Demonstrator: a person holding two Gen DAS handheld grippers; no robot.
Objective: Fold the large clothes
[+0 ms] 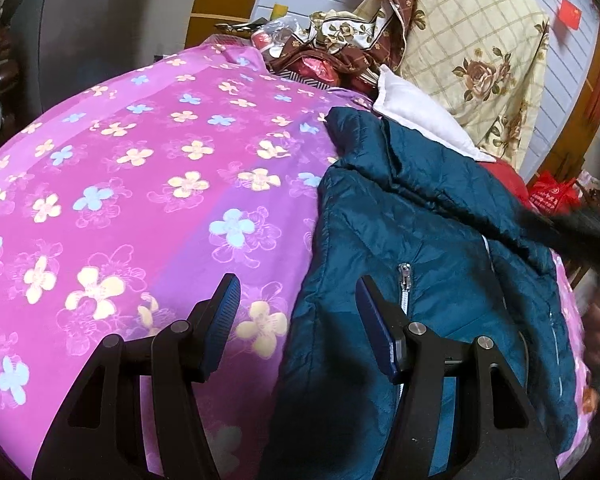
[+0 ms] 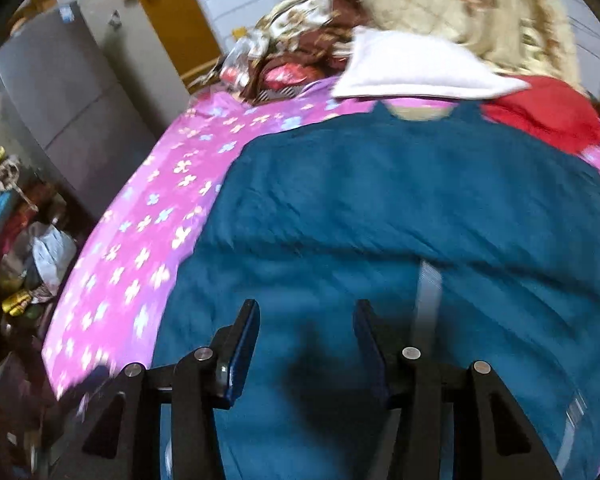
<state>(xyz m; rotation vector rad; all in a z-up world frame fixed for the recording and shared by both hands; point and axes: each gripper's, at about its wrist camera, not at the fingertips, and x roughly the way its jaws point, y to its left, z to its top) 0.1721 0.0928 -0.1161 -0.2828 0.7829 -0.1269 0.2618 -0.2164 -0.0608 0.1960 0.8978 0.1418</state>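
A dark teal quilted jacket [image 1: 412, 220] lies on the pink flowered bedsheet [image 1: 140, 160], front up, with its silver zipper [image 1: 405, 280] showing. My left gripper [image 1: 298, 282] hovers open over the jacket's left edge, one finger above the sheet and the other above the jacket. Nothing sits between its pads. The right wrist view is blurred by motion. In it the jacket [image 2: 380, 200] spreads wide across the sheet [image 2: 148, 220], and my right gripper [image 2: 307, 305] is open above the lower part of the jacket, holding nothing.
A white pillow [image 1: 412, 116] and a red garment [image 2: 540, 116] lie past the jacket's collar. A cream rose-print quilt [image 1: 480, 52] is piled behind them. Clutter [image 2: 20, 260] covers the floor left of the bed, beside a grey cabinet [image 2: 60, 92]. A dark blurred shape [image 1: 572, 228] crosses the jacket's right side.
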